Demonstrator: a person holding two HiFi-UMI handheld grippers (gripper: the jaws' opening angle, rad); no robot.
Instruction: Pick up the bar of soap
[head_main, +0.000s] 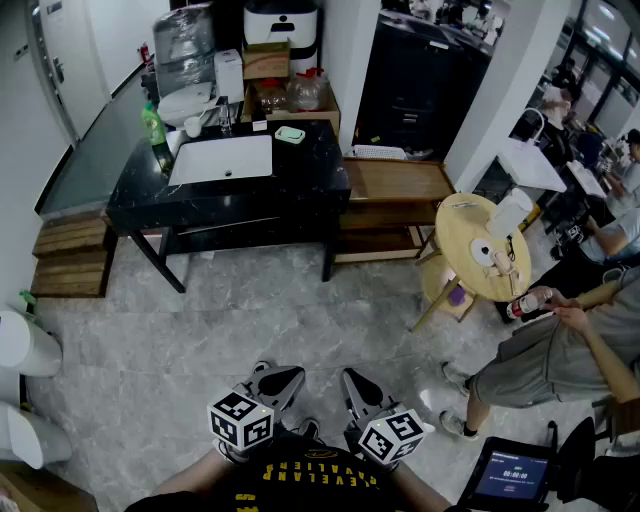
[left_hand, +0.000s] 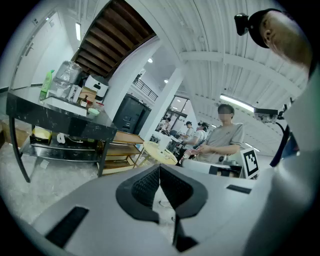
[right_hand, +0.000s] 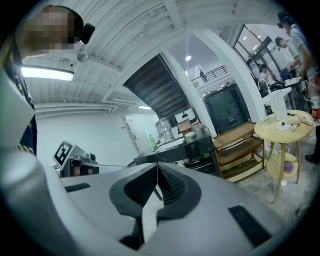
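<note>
Soap: the pale bar of soap in its mint-green dish (head_main: 290, 135) lay on the black stone-topped washstand (head_main: 325, 185), near the back edge and towards the right corner.
Sink: the white rectangular sink (head_main: 222, 158) was set into the middle of the top, with the soap just beside its back right corner.
Bottle: a green plastic bottle (head_main: 153, 125) stood upright at the top's back left corner, well apart from the soap.
Shelf: a low wooden shelf unit (head_main: 395, 180) stood against the washstand's right end.
Table: a small round wooden table (head_main: 475, 250) stood farther right, with a few small items on it that I couldn't make out.
Bystander: a person in a grey shirt and shorts (head_main: 560, 350) sat beside the round table.
Left gripper: the left gripper (head_main: 280, 380) was held low, close to the wearer's body over the grey tiled floor (head_main: 300, 310) and well away from the washstand. Its jaws were pressed tip to tip with nothing between them.
Right gripper: the right gripper (head_main: 355, 385) was just beside the left one, its jaws likewise closed together and empty.
</note>
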